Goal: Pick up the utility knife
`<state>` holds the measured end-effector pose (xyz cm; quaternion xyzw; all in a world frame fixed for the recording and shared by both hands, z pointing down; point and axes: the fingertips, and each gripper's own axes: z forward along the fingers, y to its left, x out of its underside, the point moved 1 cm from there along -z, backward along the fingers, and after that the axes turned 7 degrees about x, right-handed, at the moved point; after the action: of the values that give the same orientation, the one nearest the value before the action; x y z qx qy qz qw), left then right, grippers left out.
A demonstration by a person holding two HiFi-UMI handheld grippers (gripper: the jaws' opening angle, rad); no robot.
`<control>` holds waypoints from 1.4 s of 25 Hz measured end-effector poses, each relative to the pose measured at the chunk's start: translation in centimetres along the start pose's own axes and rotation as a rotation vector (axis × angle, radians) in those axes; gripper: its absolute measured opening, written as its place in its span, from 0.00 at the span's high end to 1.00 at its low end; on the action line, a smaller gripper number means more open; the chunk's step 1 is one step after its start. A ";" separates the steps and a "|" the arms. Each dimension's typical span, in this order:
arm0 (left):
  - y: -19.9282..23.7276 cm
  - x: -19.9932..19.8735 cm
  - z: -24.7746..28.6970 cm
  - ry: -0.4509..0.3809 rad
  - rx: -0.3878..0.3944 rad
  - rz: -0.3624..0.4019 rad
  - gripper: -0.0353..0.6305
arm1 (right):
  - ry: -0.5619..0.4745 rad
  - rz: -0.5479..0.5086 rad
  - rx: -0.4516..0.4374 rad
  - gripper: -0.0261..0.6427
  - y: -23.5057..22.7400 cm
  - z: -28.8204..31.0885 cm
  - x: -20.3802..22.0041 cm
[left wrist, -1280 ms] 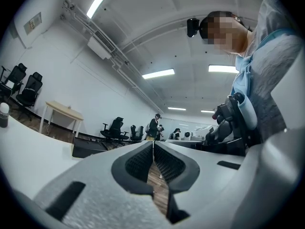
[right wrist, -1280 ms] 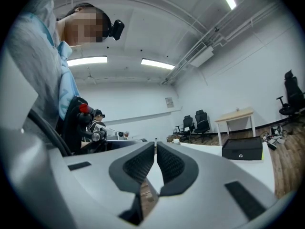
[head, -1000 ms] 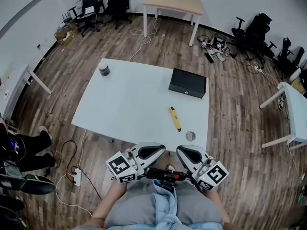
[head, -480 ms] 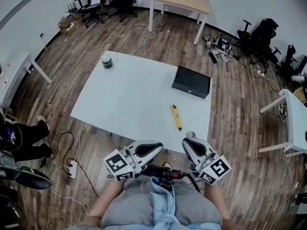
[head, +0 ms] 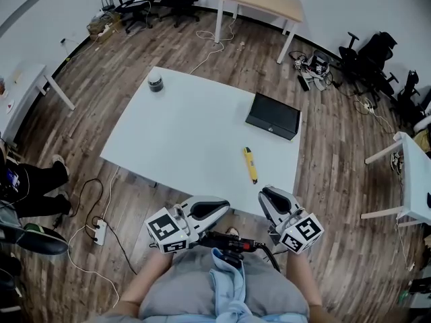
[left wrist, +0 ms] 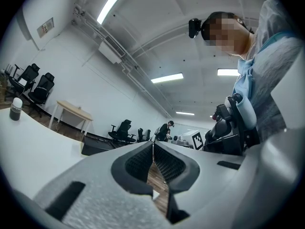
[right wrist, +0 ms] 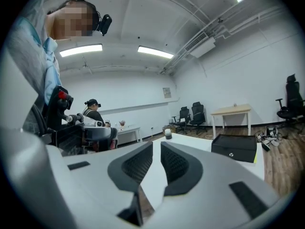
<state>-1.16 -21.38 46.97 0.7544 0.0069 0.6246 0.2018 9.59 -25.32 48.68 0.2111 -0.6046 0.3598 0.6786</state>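
Observation:
The yellow utility knife (head: 250, 165) lies lengthwise on the white table (head: 182, 133), near its front right corner. Both grippers are held in front of my lap, short of the table's near edge. My right gripper (head: 267, 194) is shut and empty, its tips just over that edge, a short way nearer me than the knife. My left gripper (head: 223, 208) is also shut with nothing in it, lower and to the left. In the left gripper view the pads (left wrist: 143, 163) meet. The right gripper view shows its jaws (right wrist: 157, 149) nearly touching; the knife is hidden there.
A black box (head: 273, 115) sits at the table's far right, and a dark jar (head: 155, 82) at its far left corner. The floor around holds cables, a power strip (head: 100, 232), office chairs (head: 374, 56) and a wooden table (head: 264, 2). A seated person's legs (head: 34, 180) are at left.
My right gripper has moved forward to the table's near edge and now covers the small ring that lay there. The left gripper has stayed in place. Both stay shut.

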 end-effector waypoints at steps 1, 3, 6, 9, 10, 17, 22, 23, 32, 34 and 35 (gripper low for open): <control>0.0 0.1 0.0 0.000 0.001 -0.001 0.92 | 0.002 -0.002 0.002 0.91 -0.1 0.1 0.1; -0.1 0.2 -0.1 0.000 0.006 -0.001 0.92 | 0.004 -0.002 0.007 0.91 -0.2 0.2 0.2; -0.2 0.5 -0.4 0.000 0.018 -0.003 0.92 | 0.015 0.006 0.011 0.81 -0.3 0.5 0.5; -0.2 0.5 -0.7 0.002 0.015 -0.001 0.92 | 0.035 0.000 0.022 0.79 -0.5 0.8 1.0; -0.2 0.4 -0.8 0.003 0.014 0.000 0.92 | 0.039 -0.001 0.031 0.79 -0.6 0.9 1.2; -0.2 0.5 -1.4 0.008 0.012 0.003 0.92 | 0.066 0.021 0.063 0.78 -1.6 1.8 2.8; -0.3 0.7 -1.8 0.021 0.011 0.006 0.92 | 0.108 0.020 0.096 0.78 -2.4 2.7 4.1; -0.3 0.7 -1.8 0.023 0.011 0.004 0.92 | 0.115 0.020 0.103 0.78 -2.6 2.9 4.3; 0.0 1.0 -2.2 0.035 0.023 -0.006 0.92 | 0.168 0.034 0.189 0.78 -4.4 4.3 6.5; 0.1 1.1 -2.6 0.040 0.024 -0.011 0.92 | 0.176 0.043 0.211 0.78 -4.6 4.6 7.0; 0.2 1.1 -2.7 0.041 0.023 -0.014 0.92 | 0.179 0.048 0.221 0.78 -4.8 4.7 7.2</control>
<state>-3.51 -20.47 48.48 0.7436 0.0235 0.6383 0.1975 10.07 -30.14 57.27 0.2372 -0.5030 0.4577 0.6937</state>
